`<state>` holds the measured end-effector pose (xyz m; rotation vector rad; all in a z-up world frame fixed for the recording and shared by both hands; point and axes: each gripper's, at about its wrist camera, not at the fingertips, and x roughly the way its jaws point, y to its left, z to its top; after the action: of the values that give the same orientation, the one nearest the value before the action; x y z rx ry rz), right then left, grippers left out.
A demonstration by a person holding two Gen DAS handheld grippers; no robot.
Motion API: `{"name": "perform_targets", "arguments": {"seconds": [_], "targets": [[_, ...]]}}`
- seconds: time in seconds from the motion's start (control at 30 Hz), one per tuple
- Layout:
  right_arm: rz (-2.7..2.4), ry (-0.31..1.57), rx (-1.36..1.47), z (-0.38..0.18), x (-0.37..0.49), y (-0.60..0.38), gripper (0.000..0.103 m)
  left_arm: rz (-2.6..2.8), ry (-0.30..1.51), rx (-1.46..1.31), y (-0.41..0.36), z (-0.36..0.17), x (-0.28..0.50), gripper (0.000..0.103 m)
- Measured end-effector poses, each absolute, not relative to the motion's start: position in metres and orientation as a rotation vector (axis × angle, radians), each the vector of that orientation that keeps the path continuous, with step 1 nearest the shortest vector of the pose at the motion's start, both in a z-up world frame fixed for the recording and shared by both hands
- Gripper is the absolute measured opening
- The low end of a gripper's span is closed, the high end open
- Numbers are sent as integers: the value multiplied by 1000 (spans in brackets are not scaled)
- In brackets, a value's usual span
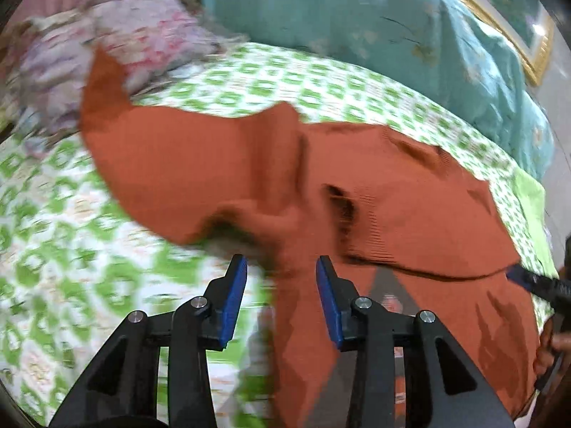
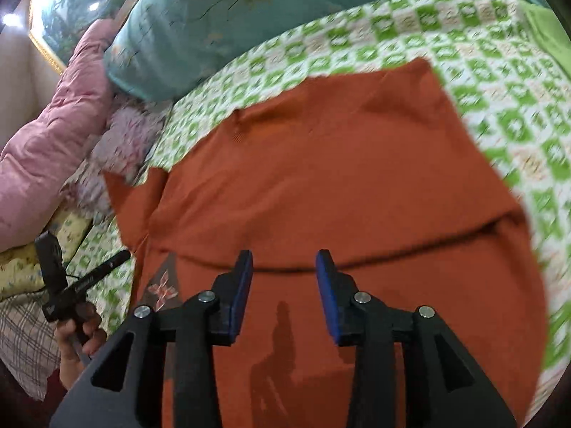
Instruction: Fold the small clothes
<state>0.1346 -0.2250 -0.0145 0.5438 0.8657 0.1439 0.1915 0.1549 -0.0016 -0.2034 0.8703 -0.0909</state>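
A rust-orange knit garment [image 1: 374,192] lies on a green-and-white patterned bedspread [image 1: 71,214]. It is folded over itself, with a dark fold line across it and one sleeve stretching to the upper left. It fills the middle of the right wrist view [image 2: 321,178], where a grey triangle print shows at its left edge. My left gripper [image 1: 282,271] is open and empty, above the garment's left edge. My right gripper [image 2: 284,262] is open and empty, just above the fold line. The right gripper's tip [image 1: 535,281] shows at the right edge of the left wrist view.
A teal pillow [image 1: 374,18] lies at the back of the bed. A pink quilt [image 2: 53,135] and a floral cloth pile [image 1: 107,53] sit to the left. A gold-framed picture [image 1: 499,18] hangs behind. The left gripper's handle and hand [image 2: 67,296] show at the left.
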Motion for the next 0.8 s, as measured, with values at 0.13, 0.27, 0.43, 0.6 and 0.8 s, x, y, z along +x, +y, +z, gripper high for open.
{"name": "perform_targets", "arguments": {"seconds": [0.13, 0.27, 0.43, 0.6, 0.8], "targets": [[172, 893, 550, -21, 135, -203, 42, -23, 882, -268, 197, -8, 197, 42], [193, 909, 545, -22, 130, -186, 44, 38, 876, -315, 231, -13, 211, 48], [201, 922, 534, -22, 122, -173, 47, 94, 879, -425, 275, -19, 239, 55], [197, 938, 527, -22, 114, -170, 47, 150, 878, -495, 316, -28, 278, 56], [183, 946, 523, -21, 111, -171, 47, 185, 833, -536, 346, -29, 324, 50]]}}
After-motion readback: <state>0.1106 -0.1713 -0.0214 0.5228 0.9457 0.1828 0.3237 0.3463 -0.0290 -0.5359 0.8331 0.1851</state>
